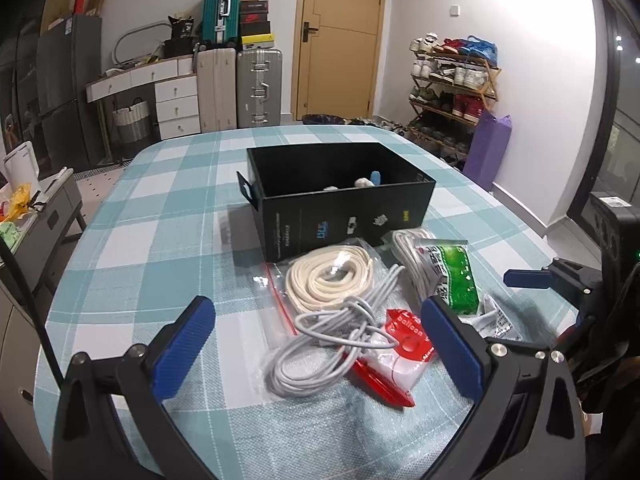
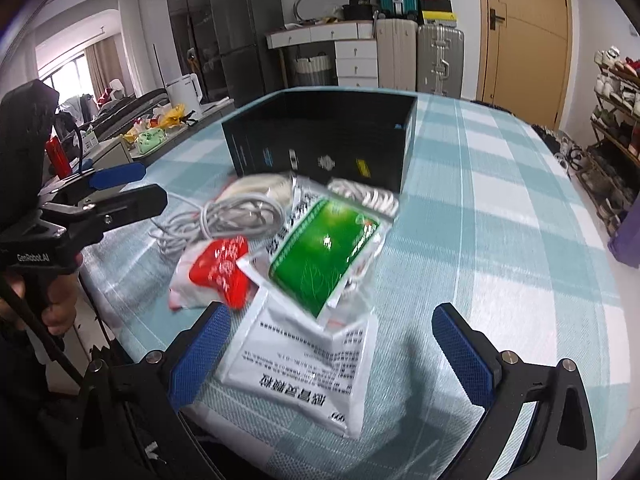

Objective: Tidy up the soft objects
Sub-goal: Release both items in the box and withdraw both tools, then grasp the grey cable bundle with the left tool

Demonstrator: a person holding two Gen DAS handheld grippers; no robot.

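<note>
black box [image 1: 340, 200] sits open on the checked table [image 1: 152, 216], at 12 o'clock from my left claw [image 1: 320, 350]. inside i can only make out a blue item [image 1: 375, 177] and a couple of white bits [image 1: 362, 182] near the front wall; the rest is hidden by that wall. in the right wrist view the interior is too dark and blurred to read.

soft stuff is piled just in front of the box: cream rope coil [image 1: 326, 278] in a clear zip bag, touching the box front. grey cable bundle [image 1: 332, 340] lies at 12 o'clock between my left claw's pads, overlapping a red and white packet [image 1: 400, 344]. green sachet [image 1: 456, 276] at 1 o'clock, lying over a white cord coil [image 1: 404, 246]. white printed pouch [image 2: 304, 372] lies between my right claw [image 2: 332, 354] pads, under the green sachet's near end.

both claws released, jaws spread wide, nothing gripped. left claw hangs over the cable; i cannot tell whether the right touches the pouch.

room: bare cloth wide open at 9 to 11 o'clock of the left claw, and at 1 to 3 o'clock of the right claw. the table's near edge is close at 8 o'clock of the right claw. my two claws sit near each other, pile between them.
</note>
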